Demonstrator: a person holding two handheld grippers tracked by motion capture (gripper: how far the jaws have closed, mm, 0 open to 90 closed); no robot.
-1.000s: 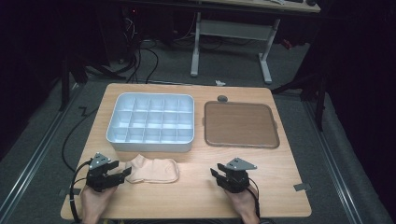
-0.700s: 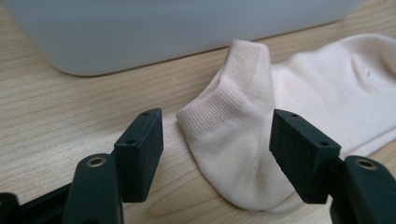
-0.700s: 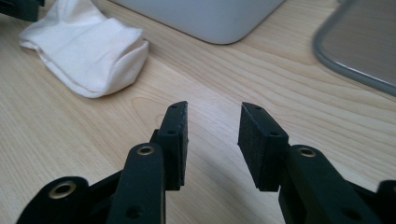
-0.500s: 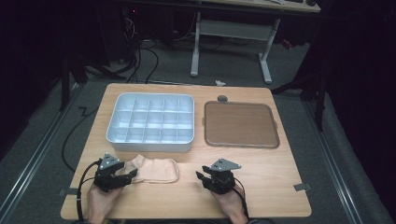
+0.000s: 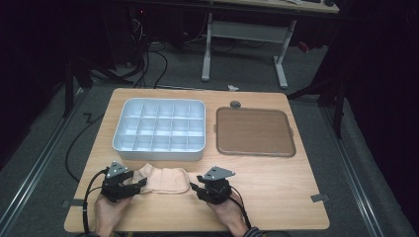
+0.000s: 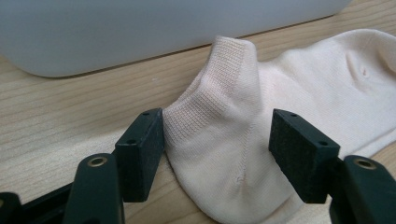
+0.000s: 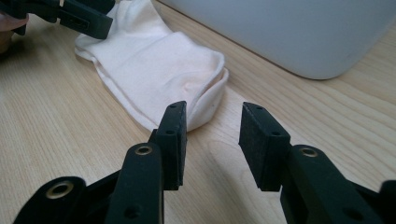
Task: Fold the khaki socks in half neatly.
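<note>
Sock (image 5: 165, 179) lies flat on the bench (image 5: 276, 197), just in front of the tray (image 5: 159, 129). Left tool (image 6: 217, 149) straddles the heel, unclenched. Right tool (image 7: 212, 140) gapes short of the toe. Clench now and you pinch one layer or miss the toe.

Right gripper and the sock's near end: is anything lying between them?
Nothing: in the right gripper view, bare wooden table runs from the open right gripper to the sock, whose edge sits just past the fingertips.
</note>
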